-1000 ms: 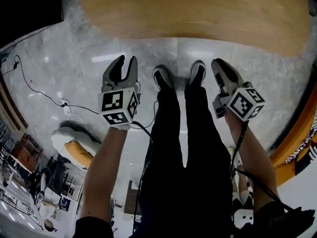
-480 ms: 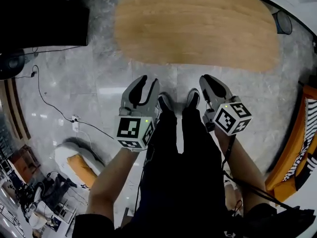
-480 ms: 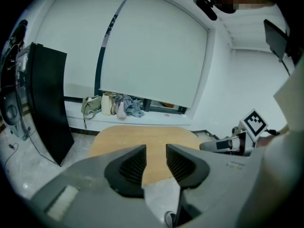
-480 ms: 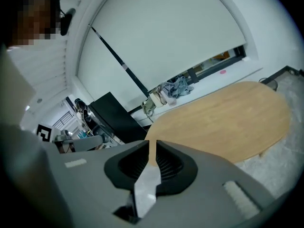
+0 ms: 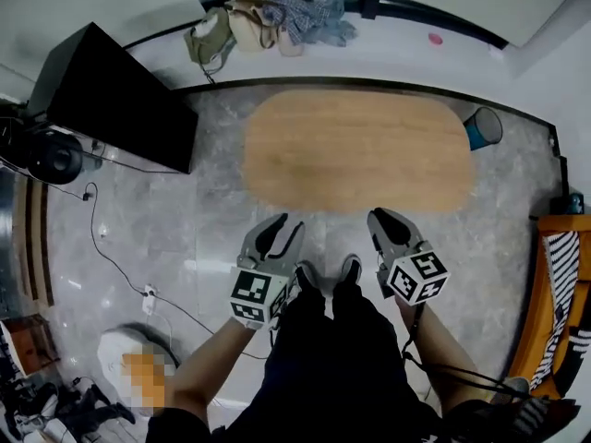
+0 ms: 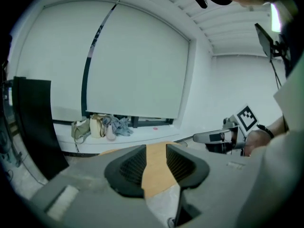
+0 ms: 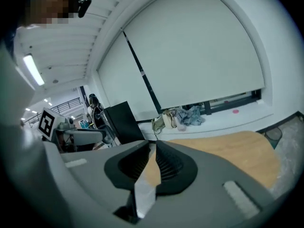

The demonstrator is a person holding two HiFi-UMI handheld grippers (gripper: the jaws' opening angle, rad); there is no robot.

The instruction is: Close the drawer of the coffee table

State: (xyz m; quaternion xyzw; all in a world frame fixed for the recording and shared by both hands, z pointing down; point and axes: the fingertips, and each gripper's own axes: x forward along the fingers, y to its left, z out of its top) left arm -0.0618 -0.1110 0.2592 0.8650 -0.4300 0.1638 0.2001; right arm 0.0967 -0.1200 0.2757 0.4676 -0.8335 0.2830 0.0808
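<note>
The coffee table (image 5: 360, 150) is an oval with a light wood top, standing on the grey marble floor ahead of my feet. No drawer shows in any view. My left gripper (image 5: 282, 221) is held over the floor just short of the table's near edge. It is open, and only the table top (image 6: 154, 170) shows through the gap. My right gripper (image 5: 380, 215) hangs level with it on the other side of my legs. Its jaws have just been closing; the tips (image 7: 153, 145) meet with nothing between them.
A black cabinet (image 5: 120, 100) stands left of the table, with a round black device (image 5: 51, 155) beside it. Bags and clothes (image 5: 268, 17) lie on the window ledge beyond. A blue bin (image 5: 482, 127) sits at the table's right end, an orange seat (image 5: 554, 293) further right. A cable (image 5: 111, 257) runs across the floor.
Both grippers and the head camera have risen. The table has shrunk from a near edge to a whole oval, and the far wall and ledge have come into view.
</note>
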